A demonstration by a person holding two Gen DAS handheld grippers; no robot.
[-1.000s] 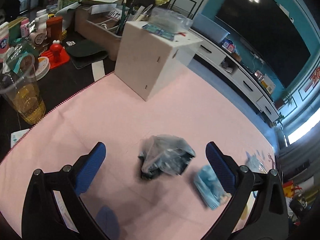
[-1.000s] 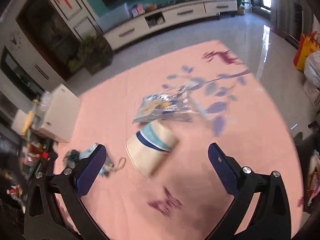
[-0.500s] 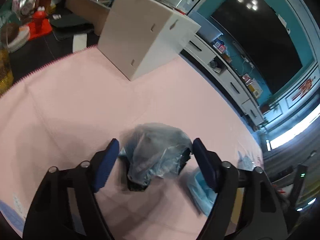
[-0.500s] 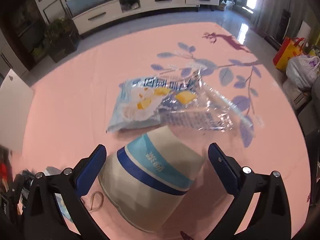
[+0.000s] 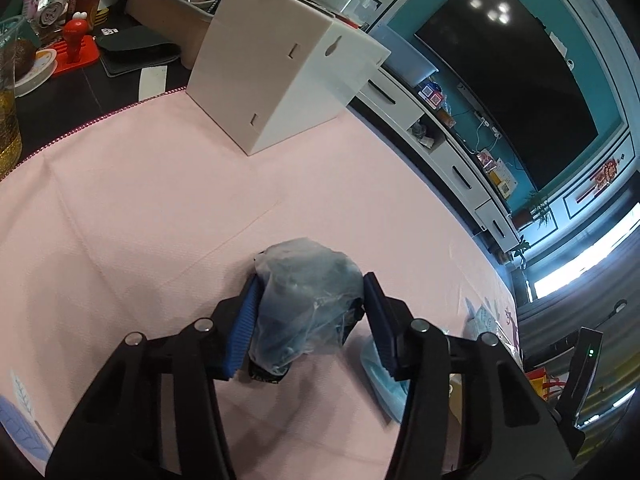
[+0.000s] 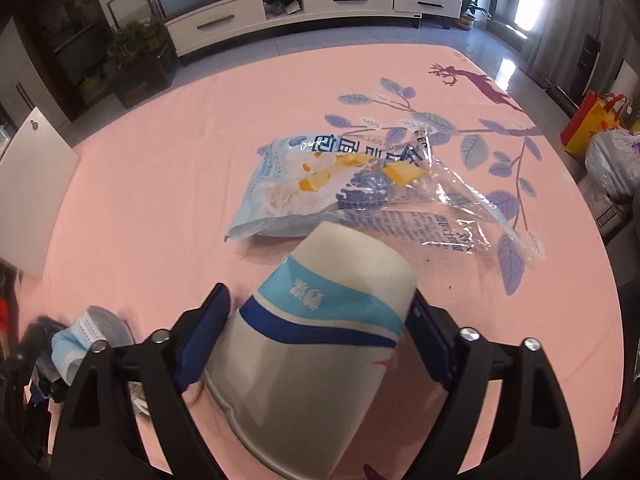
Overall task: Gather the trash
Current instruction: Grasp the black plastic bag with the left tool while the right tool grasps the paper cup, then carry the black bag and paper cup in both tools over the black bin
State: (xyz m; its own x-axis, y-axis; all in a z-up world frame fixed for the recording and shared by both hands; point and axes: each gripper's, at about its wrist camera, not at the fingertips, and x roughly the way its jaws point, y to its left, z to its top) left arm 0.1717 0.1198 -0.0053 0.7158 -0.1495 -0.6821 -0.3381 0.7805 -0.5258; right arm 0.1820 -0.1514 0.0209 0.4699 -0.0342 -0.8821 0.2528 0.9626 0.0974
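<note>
A crumpled plastic bag lies on the tablecloth, a face mask just beside it at four o'clock and a box well beyond at eleven. In the right wrist view, a paper cup lies on its side; a snack wrapper lies behind it at twelve.

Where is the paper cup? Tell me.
In the right wrist view, the paper cup lies on its side between the right gripper's fingers, just before the snack wrapper.
</note>
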